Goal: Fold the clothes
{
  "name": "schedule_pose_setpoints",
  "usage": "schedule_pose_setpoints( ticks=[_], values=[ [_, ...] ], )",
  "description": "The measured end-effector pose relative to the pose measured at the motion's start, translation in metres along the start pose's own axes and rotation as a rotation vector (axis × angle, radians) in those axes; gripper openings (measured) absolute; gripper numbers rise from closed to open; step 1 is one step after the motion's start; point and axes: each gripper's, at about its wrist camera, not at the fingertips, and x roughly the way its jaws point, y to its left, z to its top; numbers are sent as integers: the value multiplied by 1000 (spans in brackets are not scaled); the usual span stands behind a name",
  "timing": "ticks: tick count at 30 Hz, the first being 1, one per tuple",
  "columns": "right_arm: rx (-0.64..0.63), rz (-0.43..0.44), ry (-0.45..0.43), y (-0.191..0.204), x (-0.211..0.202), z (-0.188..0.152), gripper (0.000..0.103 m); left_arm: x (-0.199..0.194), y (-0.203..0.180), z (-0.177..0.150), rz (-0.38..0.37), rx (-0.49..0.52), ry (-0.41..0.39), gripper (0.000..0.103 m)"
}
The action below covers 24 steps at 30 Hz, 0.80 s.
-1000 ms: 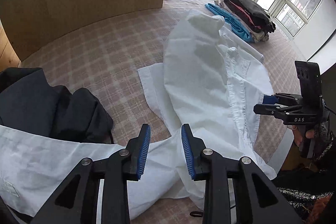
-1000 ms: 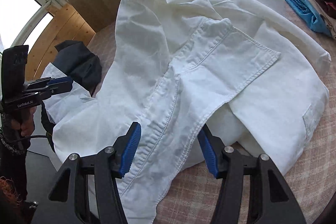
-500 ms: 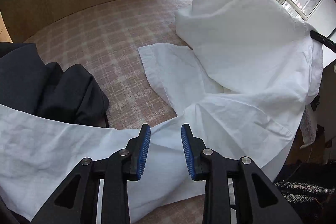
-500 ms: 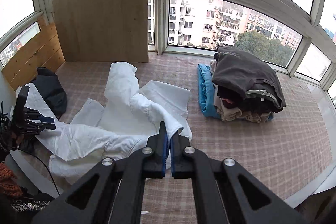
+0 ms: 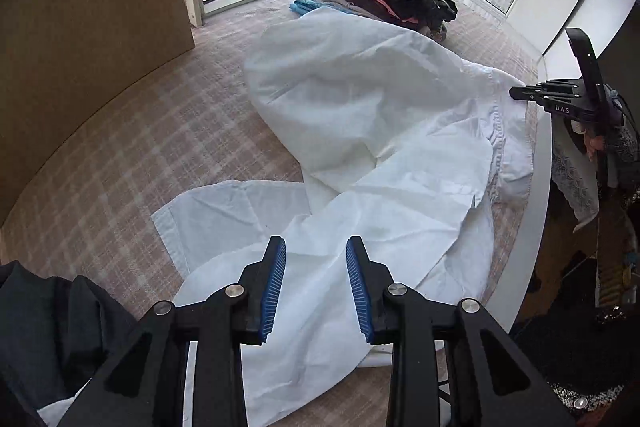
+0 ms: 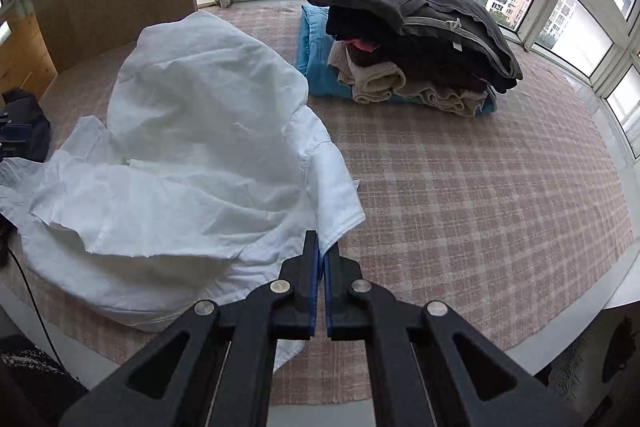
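Across the checked mat (image 6: 460, 187) sprawls the white shirt (image 5: 360, 115), and the right gripper (image 6: 321, 259) has its fingers clamped on the hem at the near edge! Left gripper (image 5: 316, 287) hangs over the cloth, jaws easing apart, pinching nothing. Folded stack (image 6: 412, 39) sits behind.

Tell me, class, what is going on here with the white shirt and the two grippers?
A person is folding a white shirt on a checked mat. The right hand-held gripper is shut on the shirt's edge. The left hand-held gripper is over another part of the shirt, its jaws opening, nothing pinched between them. A stack of folded clothes sits by the window, and a dark garment lies at the mat's left side.
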Motion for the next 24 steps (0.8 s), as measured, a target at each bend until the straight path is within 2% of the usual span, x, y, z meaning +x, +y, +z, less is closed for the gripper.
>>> schedule_pose_setpoints(
  ticks=[1,3,8,10,12,13,14,15,17,21,24],
  values=[
    [1,2,-7,-2,-5,-4,2,3,-4,12,4,23,1,36],
    [34,23,-29,-12,-14,-8,2,14,-10,41,14,73,-3,48],
    [160,121,-69,-41,-20,-12,2,53,-7,115,56,144,-13,52],
    [205,158,-77,-48,-17,-16,3,71,-3,137,94,185,13,53],
    [245,155,-77,-55,-13,-22,9,87,3,152,109,232,37,53],
    [265,145,-67,-58,-10,-24,27,95,6,158,92,250,51,54],
    [288,136,-46,-61,-4,-27,52,104,8,162,75,265,72,55],
    [310,135,-37,-64,3,-29,57,113,11,166,64,280,96,56],
    [356,168,-29,-70,17,-33,58,134,10,171,97,342,145,59],
    [456,318,8,-75,54,-30,58,159,7,170,109,418,203,61],
    [430,309,53,-64,74,-22,58,165,7,170,88,458,219,60]
  ],
)
